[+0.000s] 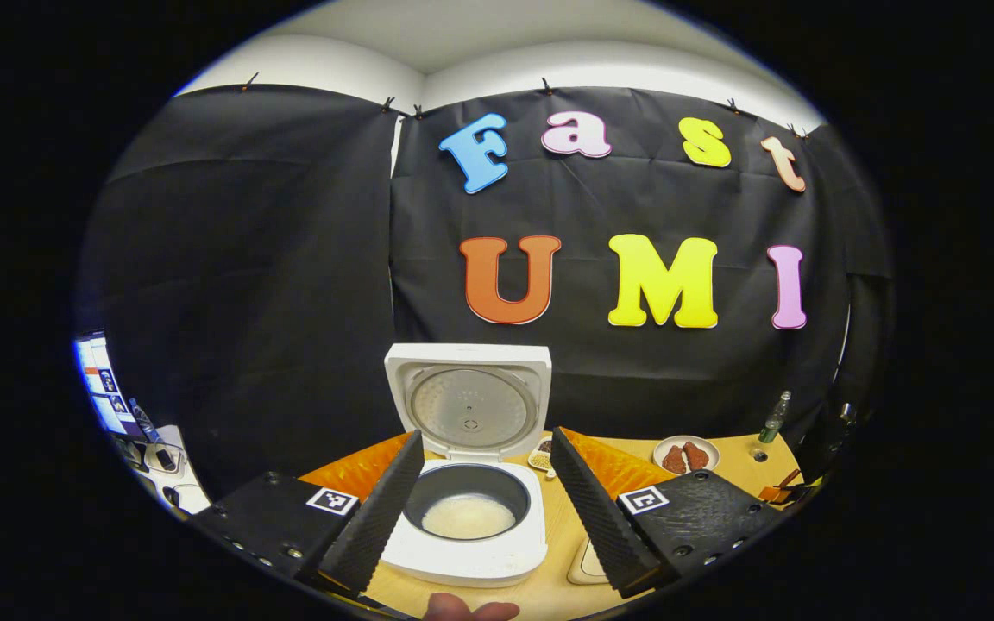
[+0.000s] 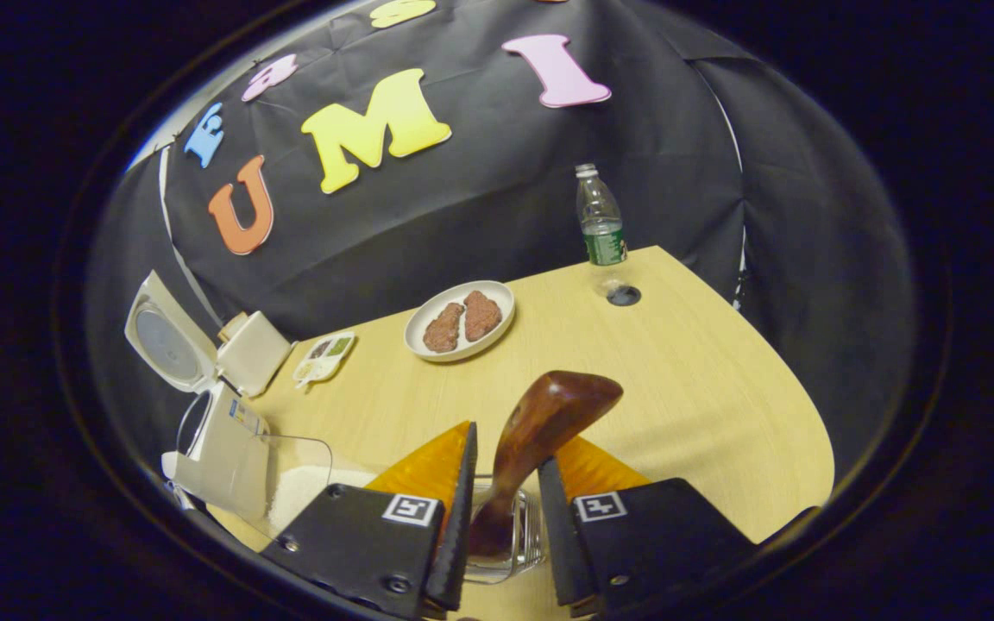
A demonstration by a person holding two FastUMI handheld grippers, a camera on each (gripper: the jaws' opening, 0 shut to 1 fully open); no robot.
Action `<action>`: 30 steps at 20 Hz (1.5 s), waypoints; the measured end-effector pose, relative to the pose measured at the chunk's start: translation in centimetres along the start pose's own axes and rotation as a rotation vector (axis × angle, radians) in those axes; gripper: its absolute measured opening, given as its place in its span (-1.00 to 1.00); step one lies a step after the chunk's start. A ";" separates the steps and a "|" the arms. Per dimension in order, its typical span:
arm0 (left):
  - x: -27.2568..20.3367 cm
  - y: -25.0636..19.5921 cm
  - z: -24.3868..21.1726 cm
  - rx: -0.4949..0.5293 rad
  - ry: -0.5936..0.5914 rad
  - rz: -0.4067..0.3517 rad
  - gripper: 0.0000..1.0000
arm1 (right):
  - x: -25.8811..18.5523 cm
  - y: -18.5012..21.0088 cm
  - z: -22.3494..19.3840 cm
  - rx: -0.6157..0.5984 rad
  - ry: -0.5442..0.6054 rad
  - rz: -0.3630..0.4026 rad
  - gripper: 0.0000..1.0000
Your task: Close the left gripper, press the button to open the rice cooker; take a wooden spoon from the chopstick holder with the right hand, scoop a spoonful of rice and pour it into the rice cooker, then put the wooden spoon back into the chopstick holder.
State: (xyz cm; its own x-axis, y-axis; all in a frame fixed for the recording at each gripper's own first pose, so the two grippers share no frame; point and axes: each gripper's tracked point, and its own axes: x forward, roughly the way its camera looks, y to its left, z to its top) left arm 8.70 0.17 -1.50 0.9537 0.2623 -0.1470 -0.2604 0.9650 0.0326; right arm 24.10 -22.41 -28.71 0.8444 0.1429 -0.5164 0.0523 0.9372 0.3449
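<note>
The white rice cooker (image 1: pixel 473 517) stands with its lid (image 1: pixel 469 398) raised, and white rice lies in its dark inner pot. My left gripper (image 1: pixel 487 470) is open, its fingers spread wide on either side of the cooker without touching it. In the right gripper view, a brown wooden spoon (image 2: pixel 540 423) stands bowl-up in the clear glass chopstick holder (image 2: pixel 516 535). My right gripper (image 2: pixel 506 444) is closed in on the spoon's handle from both sides. The cooker (image 2: pixel 219 453) is at the far left there, with a clear container of rice (image 2: pixel 300 487) beside it.
A white plate with two brown pieces (image 2: pixel 461 319) sits mid-table. A small sauce dish (image 2: pixel 324 355) lies near the cooker, and a plastic bottle (image 2: pixel 600 216) stands by a round hole (image 2: pixel 624 295) at the far table edge. A fingertip (image 1: pixel 469 611) shows at the bottom.
</note>
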 end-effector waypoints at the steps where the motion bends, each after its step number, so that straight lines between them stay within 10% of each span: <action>1: -0.1 0.4 0.0 -0.004 0.001 0.008 0.89 | -0.2 0.1 0.1 0.005 0.001 0.004 -0.41; 19: 0.4 9.7 -0.8 -0.055 -0.060 -0.111 0.87 | -11.8 12.9 5.6 -0.152 -0.158 -0.128 -0.67; 30: -0.3 15.2 -2.1 -0.052 -0.012 -0.098 0.86 | -5.1 21.4 -4.8 -0.394 -0.064 -0.110 -0.66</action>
State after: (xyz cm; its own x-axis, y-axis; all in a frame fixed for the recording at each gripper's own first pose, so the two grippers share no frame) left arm 4.17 14.72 -3.08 0.9766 0.1672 -0.1352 -0.1731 0.9843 -0.0329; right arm 18.38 -1.56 -22.43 0.8772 0.0270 -0.4794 -0.0538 0.9977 -0.0422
